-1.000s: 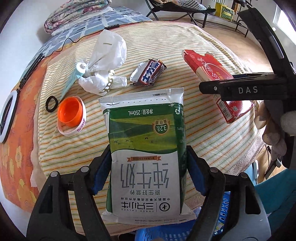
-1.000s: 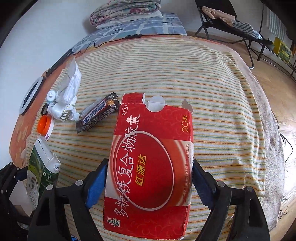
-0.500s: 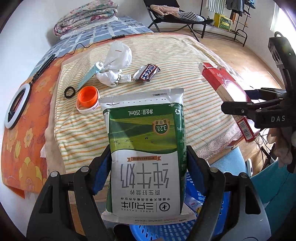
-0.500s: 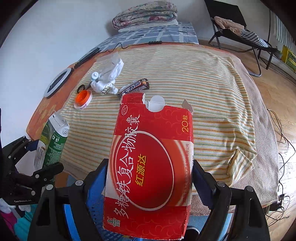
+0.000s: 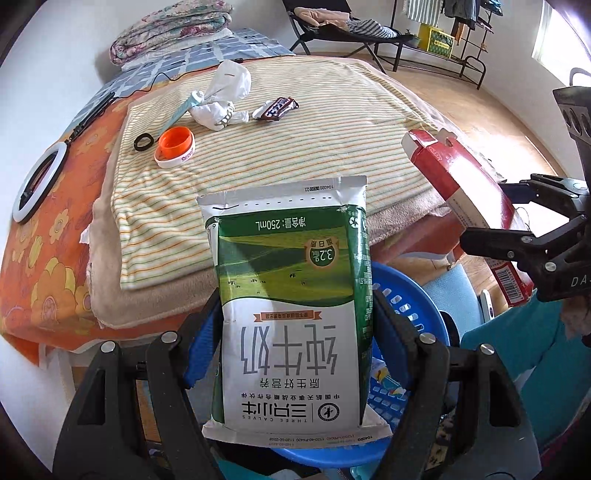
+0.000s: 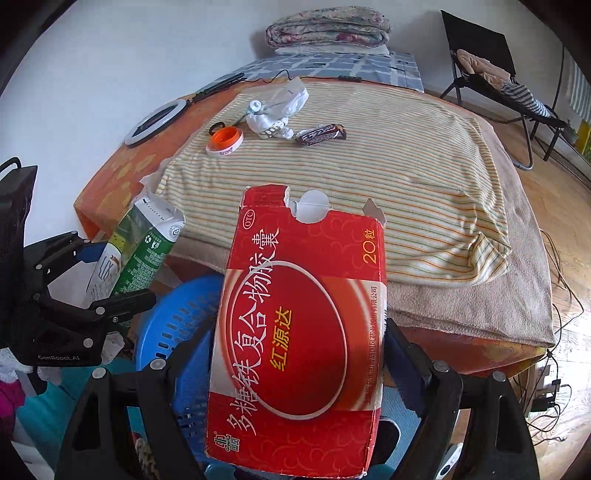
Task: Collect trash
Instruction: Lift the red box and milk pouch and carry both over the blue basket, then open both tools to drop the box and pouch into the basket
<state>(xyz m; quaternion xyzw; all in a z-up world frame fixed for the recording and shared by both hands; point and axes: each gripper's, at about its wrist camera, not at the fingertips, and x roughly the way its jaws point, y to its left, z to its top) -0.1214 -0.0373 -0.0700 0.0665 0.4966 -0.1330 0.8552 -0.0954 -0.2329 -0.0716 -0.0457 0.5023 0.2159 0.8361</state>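
Both grippers have withdrawn from the bed to above the blue basket (image 5: pixel 413 291). Left gripper (image 5: pixel 295 332) clamps the milk pouch (image 5: pixel 291 295); right gripper (image 6: pixel 299 350) clamps the red box (image 6: pixel 303 325). Release is judged next.

- white walls (image 6: pixel 129 66) and a wooden floor (image 5: pixel 491 110) lit by daylight from a window (image 5: pixel 543 44) — bright at the right
- a bed under a striped blanket (image 6: pixel 406 166), folded quilt (image 6: pixel 328 27) at its head
- a black folding chair (image 6: pixel 480 51) draped with clothes, beside the bed

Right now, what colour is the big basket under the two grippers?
Blue. The basket shows best in the right wrist view, below the red box.
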